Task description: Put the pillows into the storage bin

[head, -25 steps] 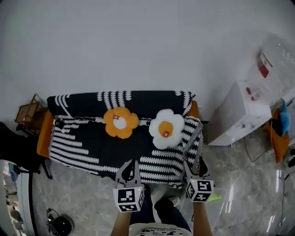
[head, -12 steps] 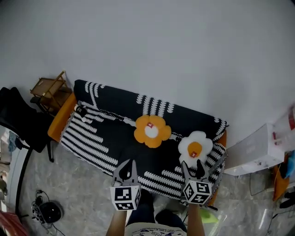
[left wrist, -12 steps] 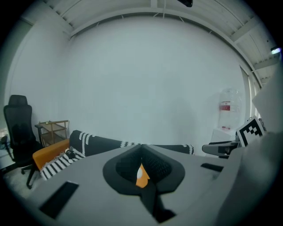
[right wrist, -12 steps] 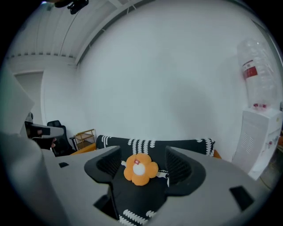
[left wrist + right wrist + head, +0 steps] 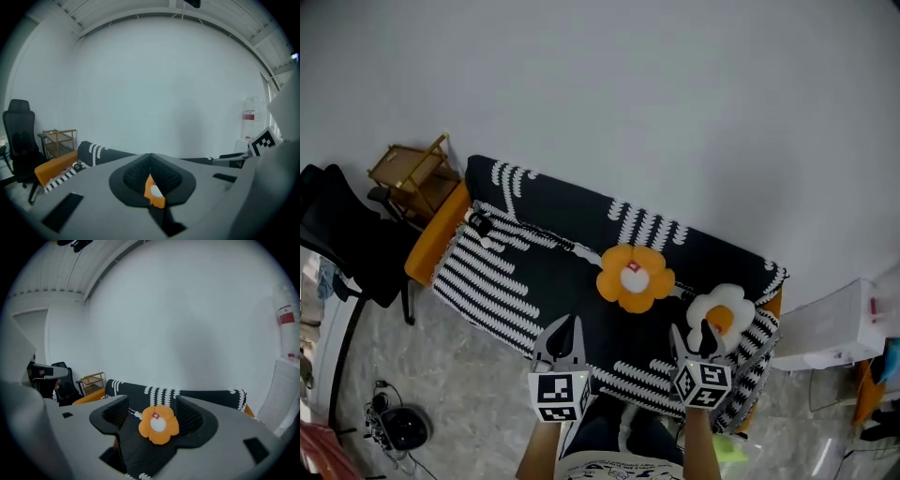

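Partly behind the wide-apart, empty right tool, the white pillow; left tool closed, empty

head view: high, steep down | gripper views: low, fwd | shared: orange pillow

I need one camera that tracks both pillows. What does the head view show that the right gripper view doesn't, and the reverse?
Head view only: the white pillow at the sofa's right end, and the floor. Right gripper view only: the ceiling. Both: the orange pillow, the sofa and the rack beside it.
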Action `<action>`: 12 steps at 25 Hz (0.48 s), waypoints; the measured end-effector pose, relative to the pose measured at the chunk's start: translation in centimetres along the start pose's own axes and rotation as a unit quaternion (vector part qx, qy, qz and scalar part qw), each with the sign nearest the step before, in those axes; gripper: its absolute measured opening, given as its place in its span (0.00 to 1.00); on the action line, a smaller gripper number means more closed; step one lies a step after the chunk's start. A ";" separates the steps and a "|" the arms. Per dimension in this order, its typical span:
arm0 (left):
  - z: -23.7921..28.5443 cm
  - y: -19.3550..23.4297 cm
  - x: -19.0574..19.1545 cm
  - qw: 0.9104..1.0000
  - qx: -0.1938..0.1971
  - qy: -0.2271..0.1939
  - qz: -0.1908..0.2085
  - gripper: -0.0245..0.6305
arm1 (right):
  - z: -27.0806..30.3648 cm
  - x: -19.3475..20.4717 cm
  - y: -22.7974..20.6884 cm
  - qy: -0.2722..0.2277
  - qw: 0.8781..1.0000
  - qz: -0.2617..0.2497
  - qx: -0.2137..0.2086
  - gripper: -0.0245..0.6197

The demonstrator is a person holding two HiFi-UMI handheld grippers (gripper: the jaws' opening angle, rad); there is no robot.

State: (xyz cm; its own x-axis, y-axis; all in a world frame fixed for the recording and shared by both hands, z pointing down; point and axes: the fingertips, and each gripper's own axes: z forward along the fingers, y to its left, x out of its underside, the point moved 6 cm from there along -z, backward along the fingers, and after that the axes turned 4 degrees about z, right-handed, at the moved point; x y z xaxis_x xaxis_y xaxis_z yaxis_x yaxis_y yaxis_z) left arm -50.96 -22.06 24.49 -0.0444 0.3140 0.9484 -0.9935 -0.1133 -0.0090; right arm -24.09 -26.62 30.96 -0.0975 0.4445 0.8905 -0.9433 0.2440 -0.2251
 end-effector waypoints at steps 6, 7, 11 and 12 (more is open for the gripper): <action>2.5 1.9 0.8 1.000 -0.024 0.014 -0.010 0.06 | 4.2 0.1 -0.1 0.021 1.000 -0.012 -0.013 0.54; 3.1 2.0 0.9 0.999 -0.027 0.016 -0.011 0.06 | 5.0 0.2 -0.4 0.024 1.000 -0.014 -0.014 0.54; 4.8 2.5 2.0 0.998 -0.043 0.033 -0.026 0.06 | 7.7 1.0 -1.6 0.047 0.998 -0.022 -0.019 0.55; 5.1 2.5 2.5 0.998 -0.048 0.040 -0.031 0.06 | 8.3 1.4 -2.0 0.056 0.998 -0.024 -0.021 0.55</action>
State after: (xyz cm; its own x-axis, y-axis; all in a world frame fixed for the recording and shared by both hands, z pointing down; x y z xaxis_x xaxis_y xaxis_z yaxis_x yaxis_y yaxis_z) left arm -52.97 -26.35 28.44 0.0124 0.3929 0.9195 -0.9999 -0.0017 0.0143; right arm -24.95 -33.65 35.93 -0.0142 0.5236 0.8518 -0.9317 0.3024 -0.2014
